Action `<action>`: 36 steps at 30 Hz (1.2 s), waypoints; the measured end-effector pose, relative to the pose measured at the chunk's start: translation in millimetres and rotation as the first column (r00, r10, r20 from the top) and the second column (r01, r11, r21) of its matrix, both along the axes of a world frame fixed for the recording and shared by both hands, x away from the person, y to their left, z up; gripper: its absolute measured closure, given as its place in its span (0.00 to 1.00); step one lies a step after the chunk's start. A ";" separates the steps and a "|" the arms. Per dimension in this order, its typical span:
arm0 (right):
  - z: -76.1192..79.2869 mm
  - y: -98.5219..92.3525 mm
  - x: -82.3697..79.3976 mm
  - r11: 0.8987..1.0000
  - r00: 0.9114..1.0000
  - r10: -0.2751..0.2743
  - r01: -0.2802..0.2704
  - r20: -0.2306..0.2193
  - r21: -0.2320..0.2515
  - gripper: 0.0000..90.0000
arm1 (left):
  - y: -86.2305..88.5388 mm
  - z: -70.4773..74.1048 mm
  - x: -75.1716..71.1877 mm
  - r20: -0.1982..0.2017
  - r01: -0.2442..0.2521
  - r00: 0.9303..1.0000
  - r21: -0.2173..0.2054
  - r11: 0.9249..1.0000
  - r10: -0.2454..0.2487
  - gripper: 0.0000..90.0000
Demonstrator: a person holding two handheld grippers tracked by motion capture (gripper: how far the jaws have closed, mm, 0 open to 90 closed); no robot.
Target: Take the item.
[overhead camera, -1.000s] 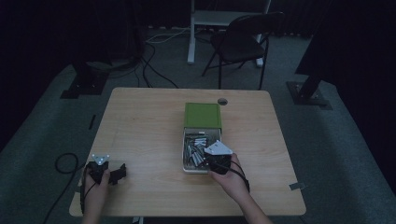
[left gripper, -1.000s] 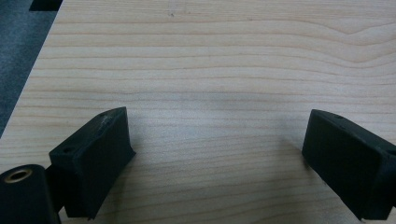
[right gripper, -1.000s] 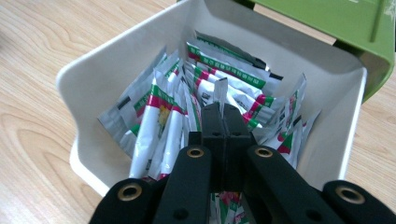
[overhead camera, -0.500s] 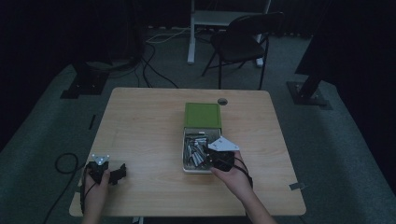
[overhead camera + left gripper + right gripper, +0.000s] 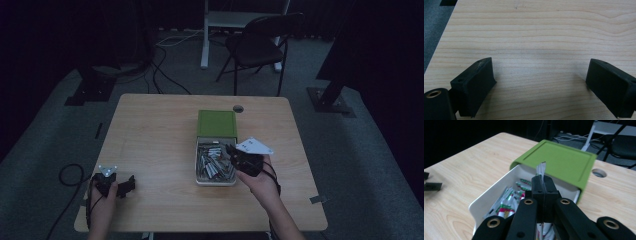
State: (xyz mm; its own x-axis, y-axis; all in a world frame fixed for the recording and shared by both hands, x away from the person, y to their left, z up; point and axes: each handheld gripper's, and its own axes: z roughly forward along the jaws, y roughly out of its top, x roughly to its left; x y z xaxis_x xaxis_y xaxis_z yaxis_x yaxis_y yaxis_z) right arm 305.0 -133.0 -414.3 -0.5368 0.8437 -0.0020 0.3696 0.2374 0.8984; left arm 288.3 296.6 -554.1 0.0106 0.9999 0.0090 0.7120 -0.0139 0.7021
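A light wooden table (image 5: 160, 145) fills the middle of the high view, set on grey carpet with a dark folding chair (image 5: 257, 42) beyond its far edge. Near the table's centre sits a white drawer box (image 5: 215, 181), pulled out toward the person from under its green cover (image 5: 216, 123); in the right gripper view the drawer's white wall (image 5: 491, 197) shows with a heap of small red, green and white sachets (image 5: 509, 205) lying inside. A round cable hole (image 5: 238, 108) sits in the tabletop just beyond the green cover.

The right gripper (image 5: 233, 151) is held at the drawer's right side, above the sachets. Its jaws are pressed together on one thin sachet (image 5: 541, 171), whose silvery end sticks up between the tips, lifted clear of the heap.

The left gripper (image 5: 131, 181) rests at the table's near left corner, well apart from the box. In the left gripper view its jaws stand spread wide over bare wood, with nothing between them.
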 end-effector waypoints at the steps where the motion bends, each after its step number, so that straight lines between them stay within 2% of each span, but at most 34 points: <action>1: 2.2 -2.9 0.6 1.000 1.000 -0.004 0.004 0.001 0.012 1.00 | 0.0 0.0 0.0 0.000 0.000 1.000 0.000 1.000 0.000 0.10; 8: 12.7 -24.0 1.9 0.999 0.999 -0.044 0.044 0.014 0.032 1.00 | 0.0 0.0 0.0 0.000 0.000 1.000 0.000 1.000 0.000 0.10; 19: 15.9 -60.9 4.9 0.992 0.993 -0.118 0.117 0.014 0.053 1.00 | -0.1 0.0 0.0 0.000 -0.001 1.000 -0.001 1.000 0.001 0.10; 29: 10.0 -95.2 6.4 0.981 0.982 -0.187 0.187 0.000 0.044 1.00 | -0.1 -0.1 0.0 0.001 -0.001 1.000 0.000 1.000 0.001 0.10; 36: -1.9 -115.2 8.3 0.968 0.969 -0.245 0.245 -0.013 0.047 1.00 | -0.1 -0.1 0.0 0.001 -0.001 1.000 0.000 1.000 0.001 0.10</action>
State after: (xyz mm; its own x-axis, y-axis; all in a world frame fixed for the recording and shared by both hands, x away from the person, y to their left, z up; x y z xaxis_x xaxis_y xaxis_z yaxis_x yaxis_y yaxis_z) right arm 313.2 -248.2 -416.2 -0.3134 0.9485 0.0451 0.4178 0.0951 0.9035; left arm 288.3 296.5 -554.2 0.0098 0.9999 0.0086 0.7112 -0.0130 0.7029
